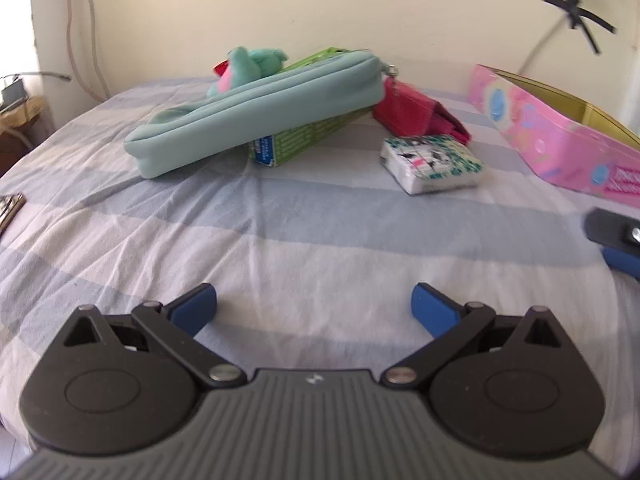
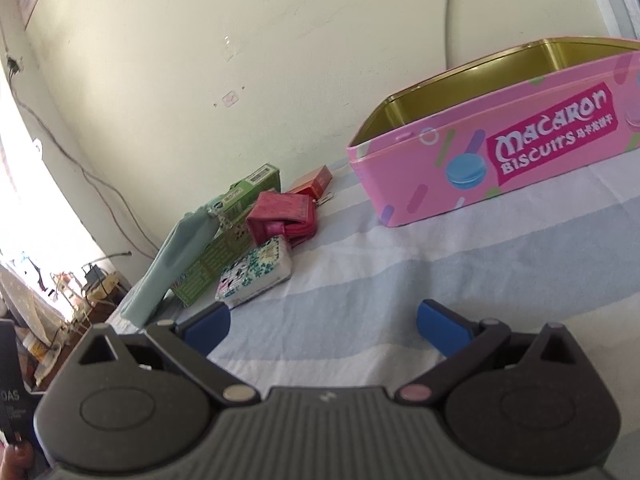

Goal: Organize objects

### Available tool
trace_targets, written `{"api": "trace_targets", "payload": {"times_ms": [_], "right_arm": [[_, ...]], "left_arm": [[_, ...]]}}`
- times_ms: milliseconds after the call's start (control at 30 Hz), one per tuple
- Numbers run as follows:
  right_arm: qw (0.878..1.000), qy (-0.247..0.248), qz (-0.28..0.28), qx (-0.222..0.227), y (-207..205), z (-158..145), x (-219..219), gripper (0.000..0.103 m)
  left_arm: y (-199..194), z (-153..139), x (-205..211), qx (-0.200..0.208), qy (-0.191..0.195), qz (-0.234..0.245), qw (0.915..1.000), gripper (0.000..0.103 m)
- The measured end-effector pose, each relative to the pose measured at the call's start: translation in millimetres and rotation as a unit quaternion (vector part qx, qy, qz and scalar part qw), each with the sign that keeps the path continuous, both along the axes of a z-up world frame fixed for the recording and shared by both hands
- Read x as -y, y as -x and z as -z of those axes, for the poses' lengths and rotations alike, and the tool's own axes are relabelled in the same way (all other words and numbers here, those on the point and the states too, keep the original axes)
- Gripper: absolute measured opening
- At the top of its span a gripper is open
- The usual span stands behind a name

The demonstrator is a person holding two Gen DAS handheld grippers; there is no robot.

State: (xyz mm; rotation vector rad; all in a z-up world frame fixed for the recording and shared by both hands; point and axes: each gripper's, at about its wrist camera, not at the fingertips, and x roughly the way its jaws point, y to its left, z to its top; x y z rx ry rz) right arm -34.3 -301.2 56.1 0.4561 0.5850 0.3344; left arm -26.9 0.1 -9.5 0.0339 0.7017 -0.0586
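The left gripper [image 1: 314, 306] hangs wide open over the sheet [image 1: 304, 240], holding nothing. The right gripper [image 2: 324, 322] is equally wide and empty, near the tissue pack [image 2: 254, 276] and the tin [image 2: 500, 160].

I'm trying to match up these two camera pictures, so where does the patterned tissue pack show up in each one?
Left wrist view: the tissue pack lies right of centre, just in front of the pink wallet.
Right wrist view: the tissue pack lies left of centre, below the same wallet.
Shared landmark: the pink biscuit tin, right of the pack in both.
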Motion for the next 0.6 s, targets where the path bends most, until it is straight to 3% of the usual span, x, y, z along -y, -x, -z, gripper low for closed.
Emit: {"api": "trace_targets", "payload": {"times_ms": [133, 300, 367, 433, 500, 600], "right_arm": [[0.999, 0.031, -0.023, 0.002, 0, -2, -13, 0.103], [0.997, 0.07, -0.042, 0.008, -2, -9, -28, 0.102], [0.995, 0.08, -0.064, 0.022, -6, -20, -35, 0.095], [0.994, 0.062, -0.091, 0.026, -18, -36, -43, 0.094], [0.992, 0.033, -0.116, 0.024, -38, -53, -53, 0.092], [0.99, -0.01, -0.142, 0.009, -79, -70, -73, 0.084]], "left_arm": [[3, -8, -20, 0.01, 0.032, 0.022, 0.9992, 0.103], [-12, -37, -83, 0.051, 0.107, -0.021, 0.9927, 0.103], [-28, -46, -115, 0.052, 0.138, -0.049, 0.9878, 0.103], [-47, -50, -143, 0.044, 0.18, -0.077, 0.9797, 0.103], [-67, -49, -169, 0.033, 0.239, -0.092, 0.9662, 0.101], [-91, -38, -187, 0.011, 0.297, -0.085, 0.9511, 0.093]]}}
